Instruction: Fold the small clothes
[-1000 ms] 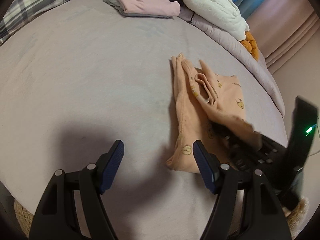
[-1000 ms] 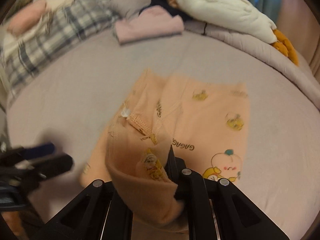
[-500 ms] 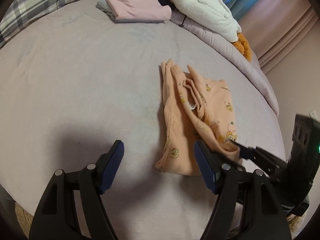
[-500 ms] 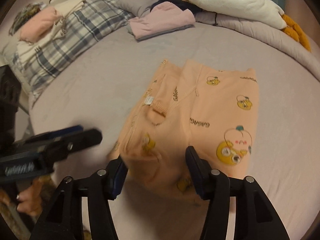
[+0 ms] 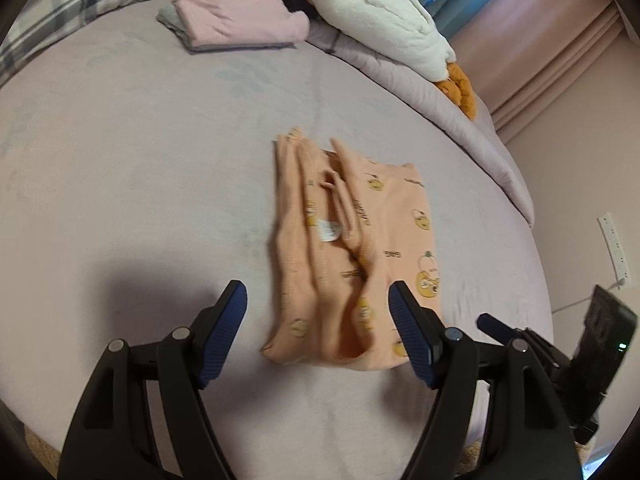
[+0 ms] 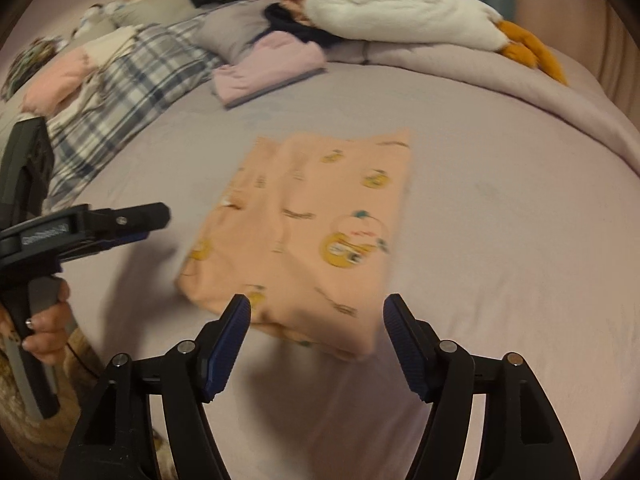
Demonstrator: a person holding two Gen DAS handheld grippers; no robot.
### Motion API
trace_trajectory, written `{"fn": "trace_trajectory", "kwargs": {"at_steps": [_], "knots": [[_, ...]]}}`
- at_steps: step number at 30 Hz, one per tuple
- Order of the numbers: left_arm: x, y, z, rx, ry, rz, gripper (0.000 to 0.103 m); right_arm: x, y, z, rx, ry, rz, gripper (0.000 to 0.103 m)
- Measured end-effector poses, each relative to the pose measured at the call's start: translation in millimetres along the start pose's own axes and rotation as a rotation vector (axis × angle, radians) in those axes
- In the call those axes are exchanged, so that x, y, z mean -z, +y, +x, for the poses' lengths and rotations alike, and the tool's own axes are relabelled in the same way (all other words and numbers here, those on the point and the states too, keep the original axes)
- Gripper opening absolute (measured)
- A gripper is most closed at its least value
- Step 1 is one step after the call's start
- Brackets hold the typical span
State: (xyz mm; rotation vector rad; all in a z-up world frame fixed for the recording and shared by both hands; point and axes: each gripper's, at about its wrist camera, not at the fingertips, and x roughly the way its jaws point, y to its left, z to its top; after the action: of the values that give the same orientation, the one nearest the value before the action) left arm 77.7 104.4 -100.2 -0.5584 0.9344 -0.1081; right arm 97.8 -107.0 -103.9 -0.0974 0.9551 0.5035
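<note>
Both grippers hang released, gripping nothing: the left gripper [image 5: 318,320] and the right gripper [image 6: 316,336] each stand with jaws wide apart. The peach garment [image 5: 352,248] lies folded on the bed [image 5: 120,160], just ahead of both pairs of fingers. The loose top flap could spring open, since a raised ridge runs down it. Only the left view shows that ridge and the label; the right view shows a flat panel.

Each camera sits on a gripper and looks down along its fingers. Both see the peach clothes [image 5: 352,248] [image 6: 308,228] on the bed [image 5: 120,160] [image 6: 500,220] from close by.
</note>
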Motion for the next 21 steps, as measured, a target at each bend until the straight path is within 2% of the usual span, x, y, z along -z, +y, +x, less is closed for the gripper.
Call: {"fn": "trace_trajectory", "kwargs": {"at_steps": [2, 6, 10, 14, 17, 21], "knots": [[-3, -5, 9, 0.008, 0.02, 0.013, 0.074, 1, -9, 6, 0.015, 0.014, 0.039, 0.069], [-8, -13, 26, -0.024, 0.045, 0.038, 0.077, 1, -22, 16, 0.04, 0.041, 0.089, 0.069], [-6, -20, 45, 0.011, 0.089, 0.051, 0.082, -2, -29, 23, 0.063, 0.052, 0.131, 0.069], [1, -27, 65, -0.085, 0.133, 0.12, 0.083, -3, -32, 24, 0.079, 0.052, 0.152, 0.069], [6, -17, 77, -0.164, 0.156, 0.115, 0.083, -1, -33, 23, 0.081, 0.051, 0.15, 0.069], [6, -6, 70, -0.174, 0.135, 0.112, 0.083, 1, -40, 22, 0.084, 0.052, 0.161, 0.069]]}}
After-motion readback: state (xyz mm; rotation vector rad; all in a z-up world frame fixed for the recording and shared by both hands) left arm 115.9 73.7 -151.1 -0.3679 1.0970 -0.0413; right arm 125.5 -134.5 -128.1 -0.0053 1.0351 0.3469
